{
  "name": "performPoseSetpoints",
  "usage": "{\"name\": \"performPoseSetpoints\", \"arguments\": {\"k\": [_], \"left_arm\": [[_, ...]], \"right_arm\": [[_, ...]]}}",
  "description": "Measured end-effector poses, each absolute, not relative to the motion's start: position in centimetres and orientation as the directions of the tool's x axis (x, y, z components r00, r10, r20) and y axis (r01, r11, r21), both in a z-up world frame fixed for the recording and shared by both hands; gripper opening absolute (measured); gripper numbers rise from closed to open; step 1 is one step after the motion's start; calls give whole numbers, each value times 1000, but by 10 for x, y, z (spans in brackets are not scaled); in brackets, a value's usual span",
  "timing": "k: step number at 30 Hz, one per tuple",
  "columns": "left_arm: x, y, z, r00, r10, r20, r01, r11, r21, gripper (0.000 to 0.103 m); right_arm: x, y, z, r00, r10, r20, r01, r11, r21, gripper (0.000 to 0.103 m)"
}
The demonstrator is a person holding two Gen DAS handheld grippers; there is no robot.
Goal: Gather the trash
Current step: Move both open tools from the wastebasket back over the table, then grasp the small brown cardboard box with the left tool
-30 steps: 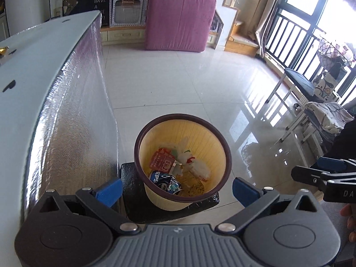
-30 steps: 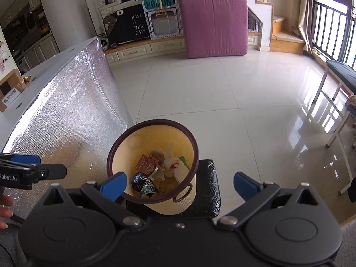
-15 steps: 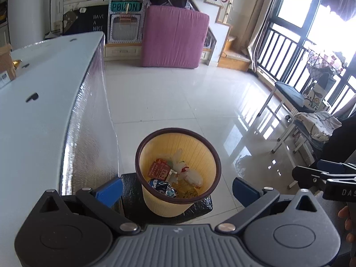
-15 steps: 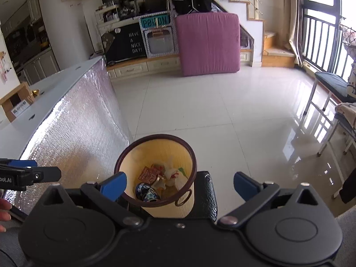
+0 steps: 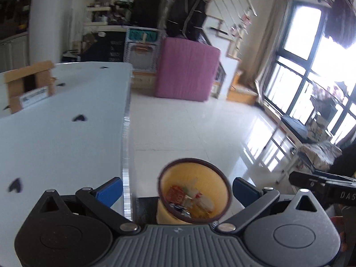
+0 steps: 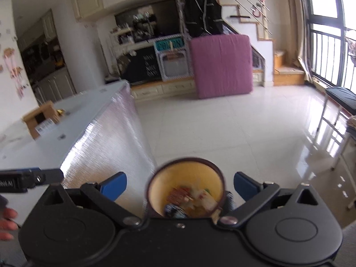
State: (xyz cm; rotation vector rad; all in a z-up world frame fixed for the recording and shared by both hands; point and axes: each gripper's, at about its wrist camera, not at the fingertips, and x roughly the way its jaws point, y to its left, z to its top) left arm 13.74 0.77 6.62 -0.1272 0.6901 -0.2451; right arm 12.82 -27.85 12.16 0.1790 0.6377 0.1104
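Note:
A yellow waste bin with a dark brown rim (image 5: pixel 219 179) stands on a black stool (image 5: pixel 145 209) beside the white table. It holds trash (image 5: pixel 189 200): a red packet, a crushed blue can and white wrappers. It also shows in the right wrist view (image 6: pixel 169 178). My left gripper (image 5: pixel 176 189) is open and empty, high above the bin, its blue pads wide apart. My right gripper (image 6: pixel 180 183) is open and empty above the bin too. Each gripper shows at the edge of the other's view.
The white table (image 5: pixel 55 138) with a foil-clad side (image 6: pixel 111 138) lies to the left, with a cardboard box (image 5: pixel 26 84) on it. A pink mattress (image 6: pixel 222 64) leans at the far wall. A chair (image 5: pixel 296 133) and a window are at the right.
Both grippers have risen and tilted up, so the bin sits lower and smaller in both views and the table top now shows. Both stay open and empty.

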Motion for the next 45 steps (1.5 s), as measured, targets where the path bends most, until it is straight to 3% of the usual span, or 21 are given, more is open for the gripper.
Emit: {"name": "performPoseSetpoints", "arguments": {"k": [14,22,32,39,45], "left_arm": [[124,153,69,820,-67,-568,-90,966,-244,103],[133,226,75,846,-2,-533,-137,965,-221,103],[206,288,87,878,-39,-477,-13,994,-104,103],[283,326,80,841,-132,-525,96,991,-95,103],[333,343,76,814,-244,-528,243,967,-72,103]], "right_arm": [[172,-155,139,775,297,-557,-240,955,174,103],[203,-75,145,742,385,-550,-345,921,179,103],[281,9,154,675,504,-540,-451,860,238,103],[374,61,167,606,576,-548,-481,815,324,102],[443,95,174,540,627,-561,-476,777,411,79]]}}
